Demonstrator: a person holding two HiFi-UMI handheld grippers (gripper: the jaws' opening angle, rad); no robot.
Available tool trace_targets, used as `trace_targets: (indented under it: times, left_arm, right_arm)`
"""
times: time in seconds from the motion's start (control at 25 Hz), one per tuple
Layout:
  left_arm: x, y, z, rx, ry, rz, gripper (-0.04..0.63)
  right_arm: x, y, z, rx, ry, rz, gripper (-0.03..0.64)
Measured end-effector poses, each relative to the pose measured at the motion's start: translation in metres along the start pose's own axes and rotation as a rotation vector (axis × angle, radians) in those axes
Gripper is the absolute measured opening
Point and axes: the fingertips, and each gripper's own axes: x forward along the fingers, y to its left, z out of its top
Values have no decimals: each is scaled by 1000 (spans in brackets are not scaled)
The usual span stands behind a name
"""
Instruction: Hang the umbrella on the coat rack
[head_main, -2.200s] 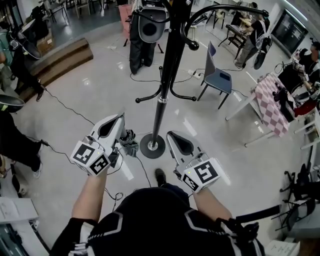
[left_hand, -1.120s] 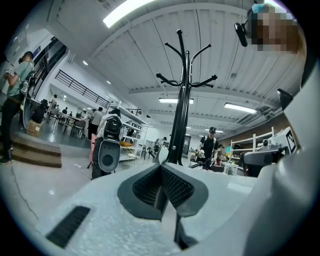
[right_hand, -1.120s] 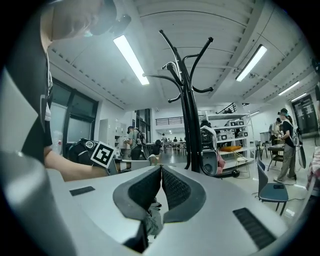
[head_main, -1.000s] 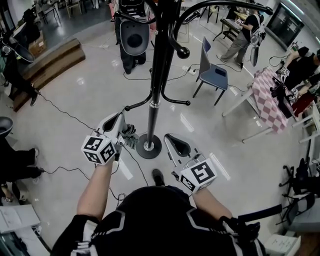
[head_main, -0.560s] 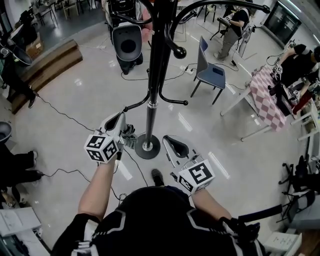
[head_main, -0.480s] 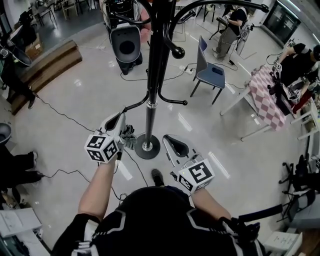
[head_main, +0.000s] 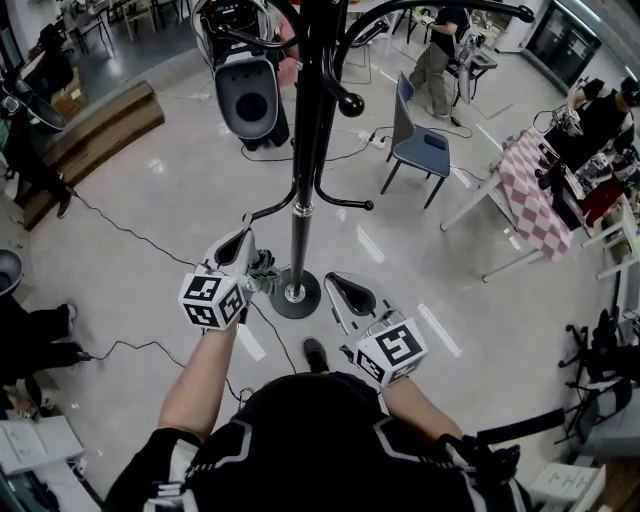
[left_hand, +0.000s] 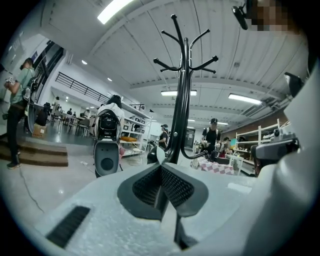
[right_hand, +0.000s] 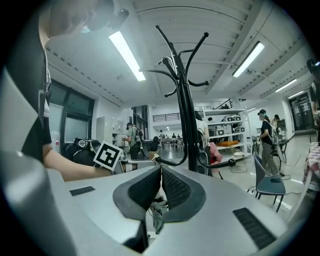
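Empty at the coat rack (head_main: 307, 150)
Left gripper (head_main: 246, 236) and right gripper (head_main: 331, 282) are hovering, jaws pressed together, flanking its base.

One coat rack (head_main: 304, 150), two tools (head_main: 243, 241) (head_main: 336, 284), one blue chair (head_main: 425, 152)

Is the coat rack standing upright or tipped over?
Upright: the coat rack stands straight on its round base, which lies flat on the floor.
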Motion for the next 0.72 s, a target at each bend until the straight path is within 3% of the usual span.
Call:
trace_targets:
  times: [0.72]
  left_arm:
    - [31,-19,-19,-32,44,-2,9]
  right_arm:
    - [-21,-16,-10,7,15,-49,11]
